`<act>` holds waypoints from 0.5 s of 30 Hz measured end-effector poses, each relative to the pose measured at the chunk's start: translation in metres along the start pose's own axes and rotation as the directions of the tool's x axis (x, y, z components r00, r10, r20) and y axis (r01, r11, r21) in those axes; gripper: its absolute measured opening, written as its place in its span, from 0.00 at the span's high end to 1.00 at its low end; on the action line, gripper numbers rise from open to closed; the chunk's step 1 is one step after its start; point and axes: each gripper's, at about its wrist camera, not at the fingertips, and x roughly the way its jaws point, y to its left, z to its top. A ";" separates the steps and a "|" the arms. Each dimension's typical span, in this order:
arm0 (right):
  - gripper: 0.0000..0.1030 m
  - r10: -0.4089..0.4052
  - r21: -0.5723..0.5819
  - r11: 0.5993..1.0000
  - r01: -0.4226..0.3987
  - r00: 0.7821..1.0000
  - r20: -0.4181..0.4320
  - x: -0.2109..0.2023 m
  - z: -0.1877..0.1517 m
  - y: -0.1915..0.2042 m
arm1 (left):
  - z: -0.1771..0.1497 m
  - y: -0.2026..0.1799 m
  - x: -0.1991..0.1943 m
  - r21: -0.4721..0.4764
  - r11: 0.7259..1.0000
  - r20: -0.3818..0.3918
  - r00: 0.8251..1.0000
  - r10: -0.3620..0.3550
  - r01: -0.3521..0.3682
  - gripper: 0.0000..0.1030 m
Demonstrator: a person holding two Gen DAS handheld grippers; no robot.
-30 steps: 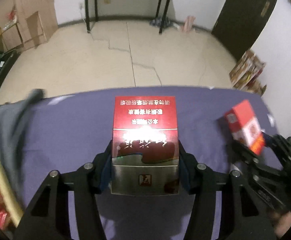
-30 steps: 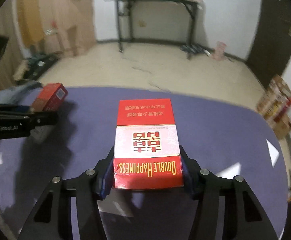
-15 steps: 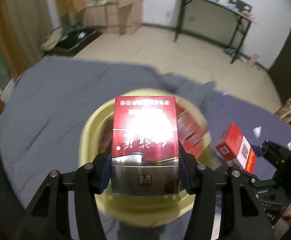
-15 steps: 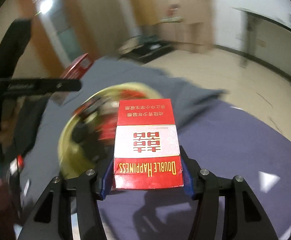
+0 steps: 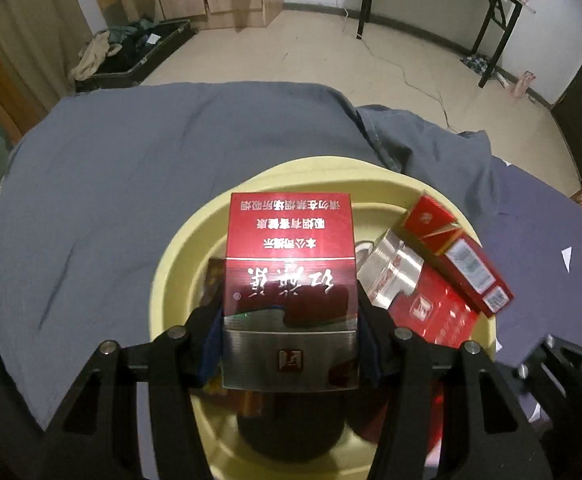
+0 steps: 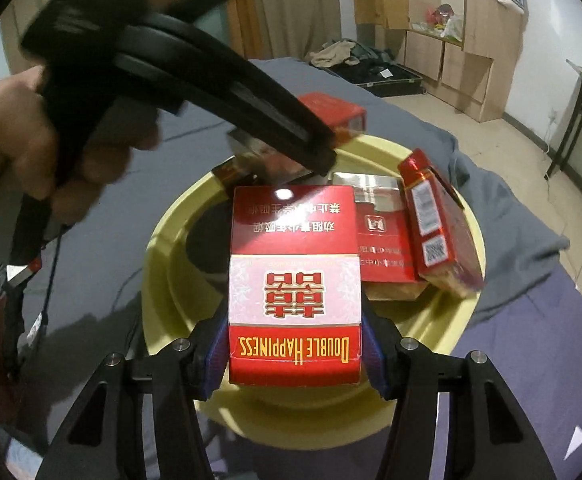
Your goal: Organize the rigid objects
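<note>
Both my tongs grip cigarette packs over the yellow basin (image 5: 179, 240): left tongs (image 5: 289, 344) clamp the red-silver pack (image 5: 289, 280), right tongs (image 6: 294, 350) the Double Happiness pack (image 6: 294, 280); light, crushable cardboard, so I hold the narrow sides.

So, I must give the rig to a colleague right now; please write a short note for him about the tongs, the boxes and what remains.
Left tongs: shut on the red and silver pack, held over the yellow basin.
Right tongs: shut on the Double Happiness pack, also over the basin, beside the left tongs.
Basin: sits on the grey cloth and already holds several red packs, among them one leaning on its rim.
Done: both packs carried to the basin.
Left: release both packs into the basin, probably one at a time since the tongs are close together. Whether more packs wait elsewhere cannot be seen.
</note>
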 end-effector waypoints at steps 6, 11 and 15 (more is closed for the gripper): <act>0.46 -0.015 -0.119 0.993 0.011 0.999 -0.034 0.010 0.000 0.028 | -0.001 0.008 0.003 -0.026 0.999 -0.003 0.999 -0.038 0.038 0.12; 0.00 0.017 -0.114 0.993 -0.018 1.000 -0.009 0.011 -0.001 0.035 | -0.019 0.015 -0.031 -0.074 0.997 0.105 0.994 0.029 -0.022 0.04; 0.00 0.069 -0.103 0.993 -0.061 0.995 0.077 -0.019 -0.008 0.026 | -0.056 0.021 -0.069 -0.116 0.993 0.213 0.976 0.042 -0.017 0.00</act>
